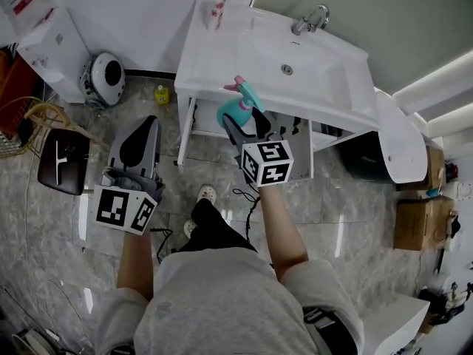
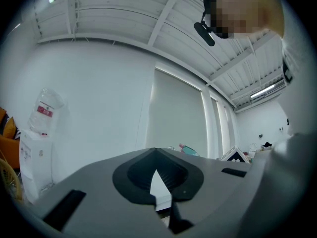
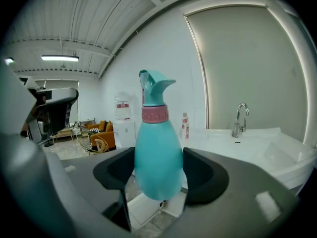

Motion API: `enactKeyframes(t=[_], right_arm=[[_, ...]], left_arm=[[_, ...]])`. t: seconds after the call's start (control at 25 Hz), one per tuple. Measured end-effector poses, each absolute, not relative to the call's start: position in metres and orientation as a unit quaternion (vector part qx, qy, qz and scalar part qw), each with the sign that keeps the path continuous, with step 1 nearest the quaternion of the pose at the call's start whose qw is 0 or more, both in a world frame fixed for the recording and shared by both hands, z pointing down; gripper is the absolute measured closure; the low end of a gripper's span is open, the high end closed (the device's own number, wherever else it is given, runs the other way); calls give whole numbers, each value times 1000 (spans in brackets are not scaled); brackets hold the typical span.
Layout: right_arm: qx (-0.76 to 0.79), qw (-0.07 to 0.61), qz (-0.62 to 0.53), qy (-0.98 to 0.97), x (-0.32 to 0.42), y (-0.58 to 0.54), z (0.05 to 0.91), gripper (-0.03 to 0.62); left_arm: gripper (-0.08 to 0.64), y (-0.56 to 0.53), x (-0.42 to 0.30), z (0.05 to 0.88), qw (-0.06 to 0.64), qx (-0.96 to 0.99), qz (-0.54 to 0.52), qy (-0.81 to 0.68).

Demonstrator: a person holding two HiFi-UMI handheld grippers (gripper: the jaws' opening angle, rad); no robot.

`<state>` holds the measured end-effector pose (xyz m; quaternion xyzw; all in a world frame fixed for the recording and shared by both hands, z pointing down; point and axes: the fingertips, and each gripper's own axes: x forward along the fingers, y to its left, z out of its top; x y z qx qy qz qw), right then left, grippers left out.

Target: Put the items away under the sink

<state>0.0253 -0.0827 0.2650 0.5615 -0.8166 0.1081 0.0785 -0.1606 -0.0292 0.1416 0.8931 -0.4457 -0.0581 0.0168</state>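
Spray btl: teal body, pink collar, teal trigger head. Upright and held off the floor, just in front of the sink's front edge, toward its left corner.
R gripper: jaws clenched on the btl's lower body, one pad on each side. Marker cube faces the person.
L gripper: jaws together at the tips, nothing between them. Held over the floor, well left of the sink and apart from the btl.
Sink: white, w/ drain in the basin. Faucet at the back edge.
Small btl: white w/ red print, stands at the sink's back-left corner.
Under-sink frame: white, open at the front. Contents dark, cannot tell.
Floor: grey marbled tile. Small yellow item lies near the sink's left leg.
Water dispenser: white, by the wall, well left of the sink.
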Motion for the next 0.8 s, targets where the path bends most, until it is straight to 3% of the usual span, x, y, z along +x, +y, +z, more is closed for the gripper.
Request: enactKeyframes(t=[0.8], right_arm=[[535,91,111,-833,58,-60,283,275]], left_arm=[[552,-14,-98,143,11,890,-57,-453]])
